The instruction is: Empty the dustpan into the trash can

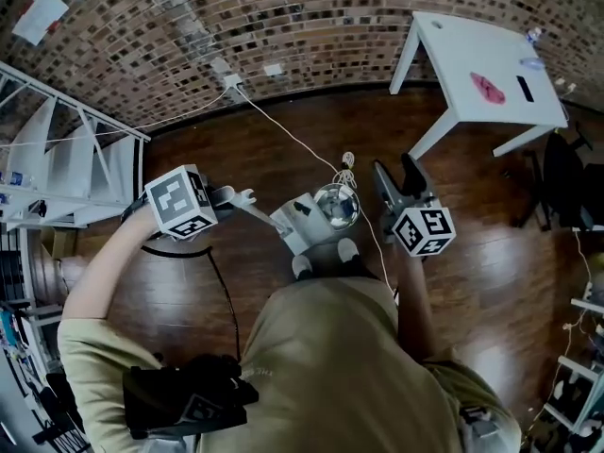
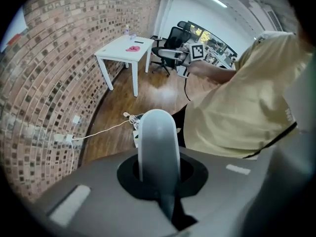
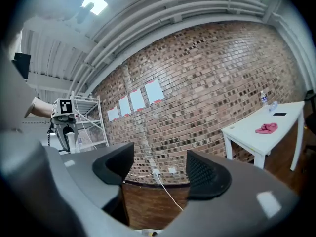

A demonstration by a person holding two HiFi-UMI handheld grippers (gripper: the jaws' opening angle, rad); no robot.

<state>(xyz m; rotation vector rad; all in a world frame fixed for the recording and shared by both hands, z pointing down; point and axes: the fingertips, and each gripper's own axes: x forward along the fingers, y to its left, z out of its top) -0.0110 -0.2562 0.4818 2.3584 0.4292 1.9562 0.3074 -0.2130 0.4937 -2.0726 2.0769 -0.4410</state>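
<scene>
**Dustpan brought beside the can, not yet tipped**

Nearest, the person's shoes (image 1: 303,267) stand on the wooden floor (image 1: 491,253), just behind the work. The left gripper (image 1: 225,197) points steeply down and is clamped tight on the dustpan's pale handle (image 2: 158,142). The dustpan (image 1: 298,225) hangs out to the right of it, low in front of the shoes. Its far edge sits right beside a round shiny trash can (image 1: 336,206); whether they touch I cannot tell. The right gripper (image 3: 159,169) is held level toward the wall, its jaws a narrow way apart with nothing between them.

By my reading the carry is about done and the emptying itself is not. The next move calls for bringing the pan's lip over the can's mouth and tilting it. Whether the can has a lid is unclear; if so, the free right gripper would have to deal with it.

A white cable (image 1: 283,125) runs across the floor to a tangle just beside the can and could snag. Beyond is open floor. The white worktop (image 1: 453,55) at the right, the metal shelf (image 1: 66,168) at the left and the brick wall (image 1: 283,17) all stand well apart.
</scene>
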